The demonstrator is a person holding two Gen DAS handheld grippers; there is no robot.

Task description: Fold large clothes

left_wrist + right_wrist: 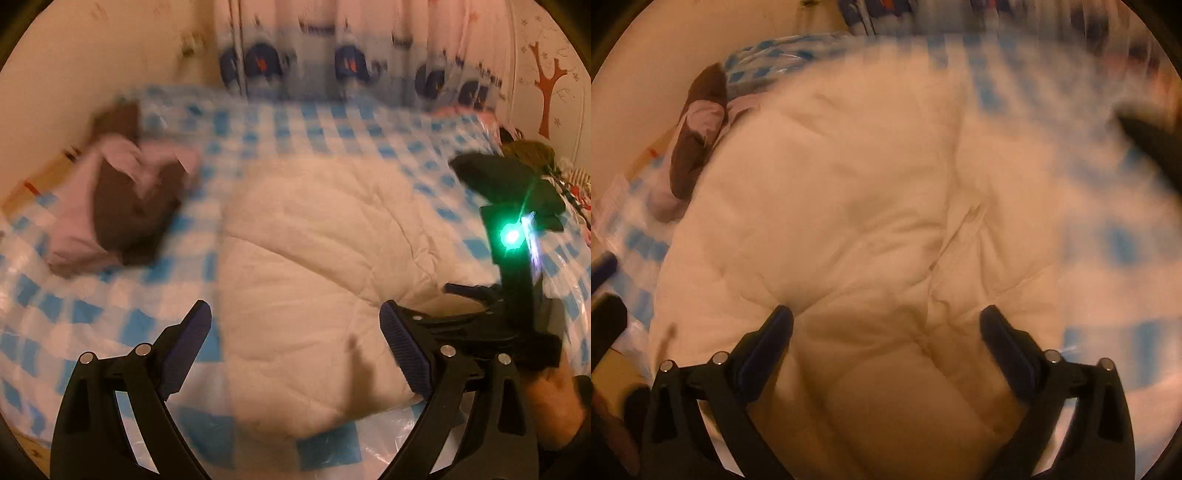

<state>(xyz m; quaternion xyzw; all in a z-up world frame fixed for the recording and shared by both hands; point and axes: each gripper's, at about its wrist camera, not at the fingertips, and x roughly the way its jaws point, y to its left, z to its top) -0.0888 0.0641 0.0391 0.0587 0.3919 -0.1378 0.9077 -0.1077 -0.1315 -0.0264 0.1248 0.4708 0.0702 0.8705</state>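
A large cream quilted garment lies in a thick bundle in the middle of a bed with a blue-and-white checked cover. My left gripper hovers over its near end, open, its blue pads apart and pressing nothing. My right gripper stands wide open just above the same garment, with only cloth showing below the gap. In the left wrist view the right gripper's black body with a green light sits at the garment's right side, held by a hand.
A crumpled brown and pink pile of clothes lies at the bed's left, next to the wall. A dark garment sits at the right edge. Patterned curtains hang behind the bed. Clear plastic covers the checked sheet.
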